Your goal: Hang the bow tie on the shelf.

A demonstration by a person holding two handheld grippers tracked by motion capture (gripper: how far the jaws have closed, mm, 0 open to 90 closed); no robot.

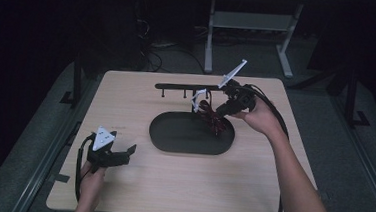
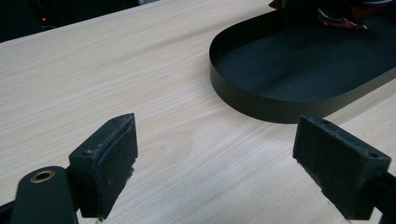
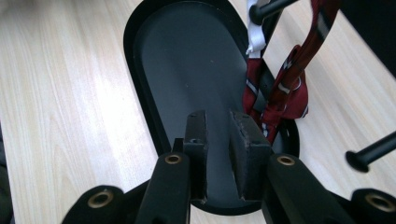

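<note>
A dark red striped tie (image 1: 212, 119) hangs from a white clip (image 1: 197, 97) on a black peg rail (image 1: 182, 87), and its lower end bunches over the right end of a black oval tray (image 1: 173, 147). My right gripper (image 1: 222, 110) is held just right of the tie. In the right gripper view its jaws (image 3: 219, 126) stand close together with a narrow gap, nothing between them, and the tie (image 3: 285, 93) is beside the right jaw. My left gripper (image 1: 125, 154) rests low at the table's front left, open wide and empty (image 2: 229, 163), facing the tray (image 2: 261, 102).
The rail's black pegs (image 3: 369, 154) stick out near the right gripper. The pale wooden table (image 1: 126, 96) has bare room left of and in front of the tray. Beyond the far edge are a dark floor, cables and a white table frame (image 1: 211, 37).
</note>
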